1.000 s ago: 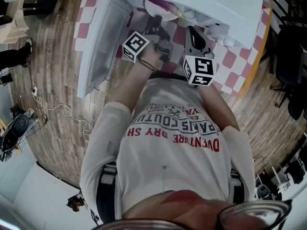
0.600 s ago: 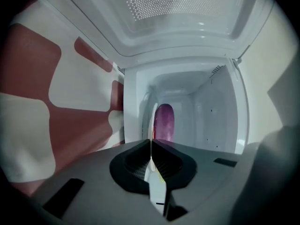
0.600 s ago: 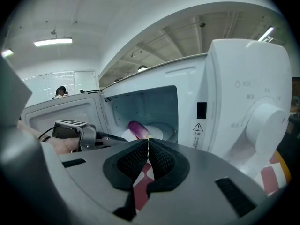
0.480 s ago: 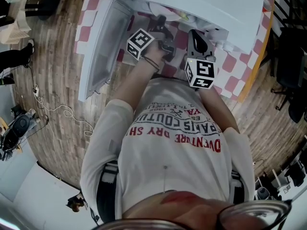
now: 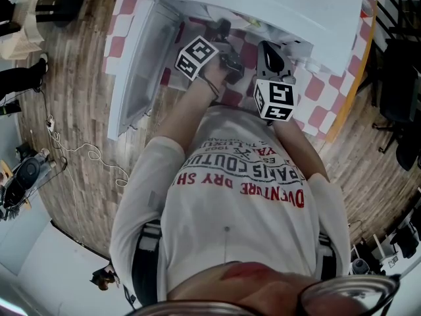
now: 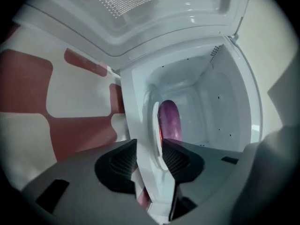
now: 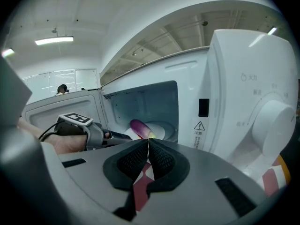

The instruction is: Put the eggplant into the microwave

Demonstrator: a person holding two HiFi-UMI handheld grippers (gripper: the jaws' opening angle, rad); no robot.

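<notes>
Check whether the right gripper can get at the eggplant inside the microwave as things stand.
Probably yes: the door stands open and the eggplant lies on a plate ahead of the right gripper, whose jaws are shut.

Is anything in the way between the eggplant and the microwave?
Nothing visible. The door stands open, and the eggplant already lies on a white plate inside the microwave.

A white cotton T-shirt (image 5: 230,203) is worn, printed across the chest with rows of red and dark block lettering (image 5: 253,176). A thin dark cord (image 5: 209,88) is looped round the left wrist. Dark-rimmed glasses (image 5: 348,296) are seen at the head view's lower edge.
</notes>
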